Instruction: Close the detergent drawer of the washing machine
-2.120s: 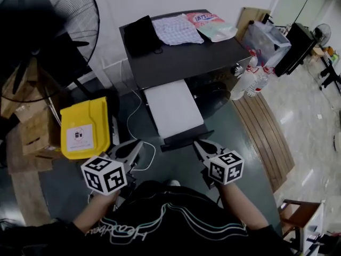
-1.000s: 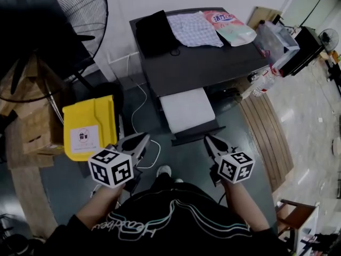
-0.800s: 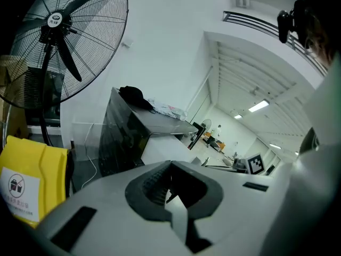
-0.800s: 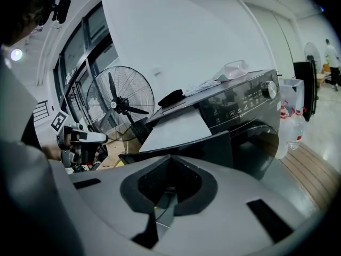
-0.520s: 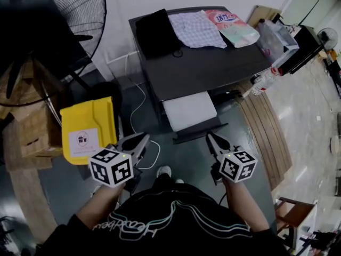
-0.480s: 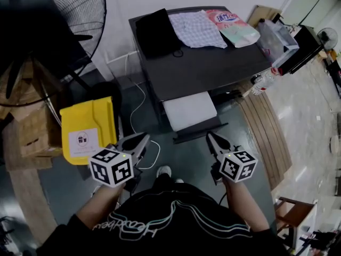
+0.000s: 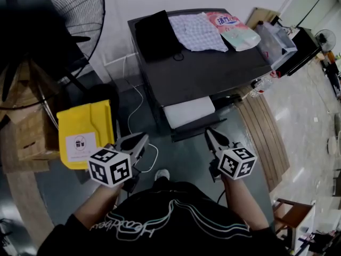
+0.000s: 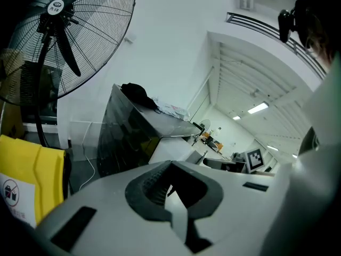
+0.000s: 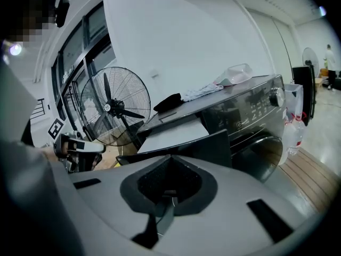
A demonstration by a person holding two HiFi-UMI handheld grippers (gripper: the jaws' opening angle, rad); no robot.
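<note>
The detergent drawer [image 7: 189,111] is jutting partway out of the dark washing machine [image 7: 213,73], just ahead of the right gripper [image 7: 210,135]. Its long axis is running from the machine straight toward the jaws, its dark front panel facing them. Those jaws are sitting together and empty, tips at the panel's right end, seemingly placed to shove it home; actual contact cannot be told. The left gripper [image 7: 141,140], jaws likewise together on nothing, is hanging left of the drawer, apparently idle. Beyond both, a black garment [image 7: 154,33] and a checked cloth [image 7: 200,31] are lying on the machine's top.
</note>
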